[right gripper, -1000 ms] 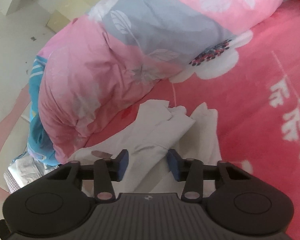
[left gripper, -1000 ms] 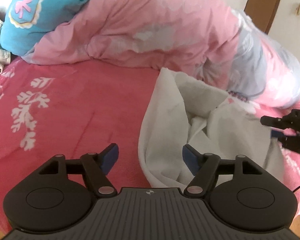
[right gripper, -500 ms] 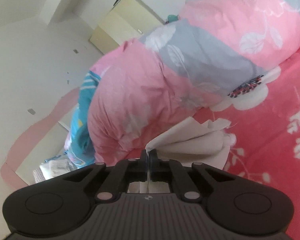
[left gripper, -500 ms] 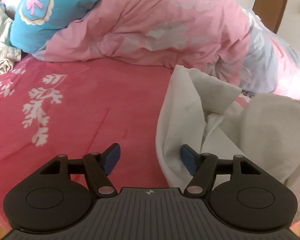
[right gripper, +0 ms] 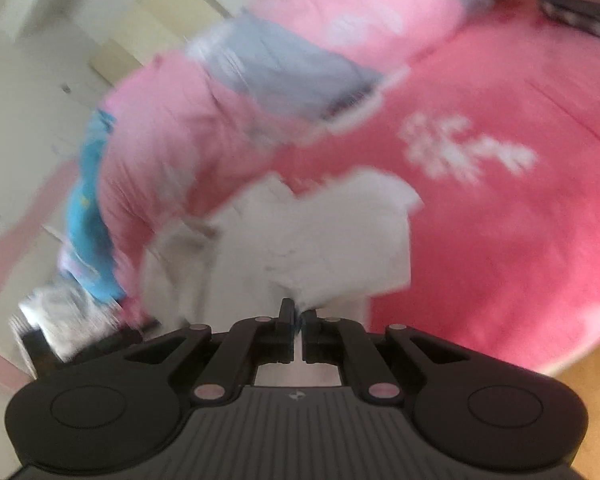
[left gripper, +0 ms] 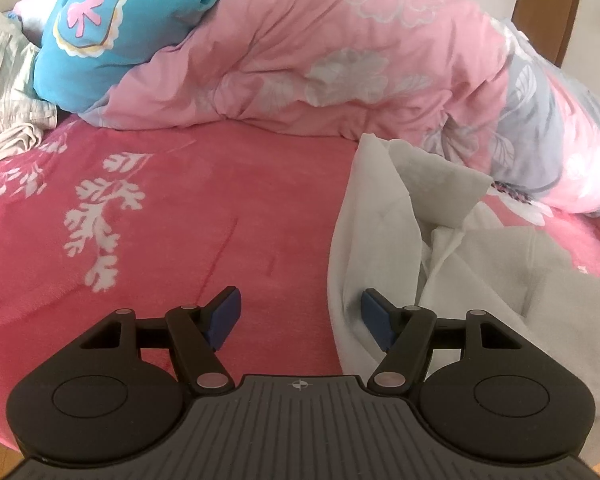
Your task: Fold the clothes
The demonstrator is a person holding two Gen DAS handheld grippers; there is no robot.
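**Dragging the white garment by its pinched edge**

Holding my left gripper wide open and empty, I have its right pad against the left edge of the white garment while its left pad hangs over the bare pink bedspread. A second ago my right gripper stood apart above the cloth; now its jaws are clamped almost together on a thin edge of it, and the fabric trails from them in a blurred view, so I am hauling it across the bed. I judge this the spreading-out step, with no fold made yet.

From left to right around it: beige clothing at the far left, a blue pillow, then the heaped pink quilt close behind the garment's collar. That quilt crowds the far side and could snag the cloth as I flatten it.
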